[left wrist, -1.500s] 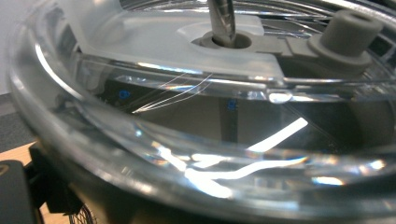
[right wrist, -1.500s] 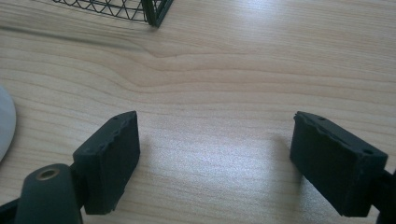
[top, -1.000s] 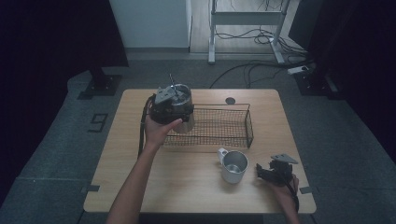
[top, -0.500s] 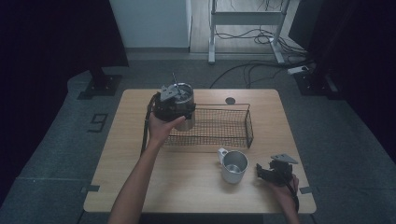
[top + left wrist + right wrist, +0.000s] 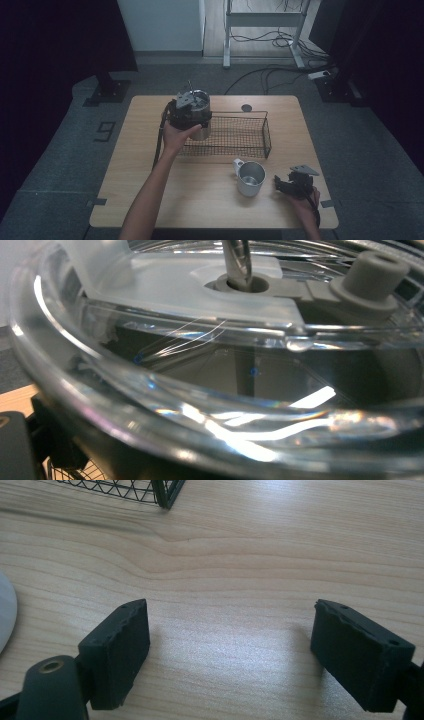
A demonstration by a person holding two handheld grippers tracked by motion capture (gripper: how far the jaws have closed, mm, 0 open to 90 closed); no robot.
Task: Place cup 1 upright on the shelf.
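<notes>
At the far-left corner of the black wire basket (image 5: 235, 135), my left claw (image 5: 187, 112) clamps the lidded steel tumbler (image 5: 200, 117); next, lower it inside.

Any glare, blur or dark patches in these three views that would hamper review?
High view: dim overall, the room around the table nearly black. Left gripper view: clear lid pressed close to the lens, soft, with bright glare streaks. Right gripper view: evenly lit, wood grain sharp, the near tongs slightly soft.

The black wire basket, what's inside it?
The black wire basket looks empty across its middle and right part; wooden table shows through. Its left end is covered by the shiny metal cup with a clear lid.
</notes>
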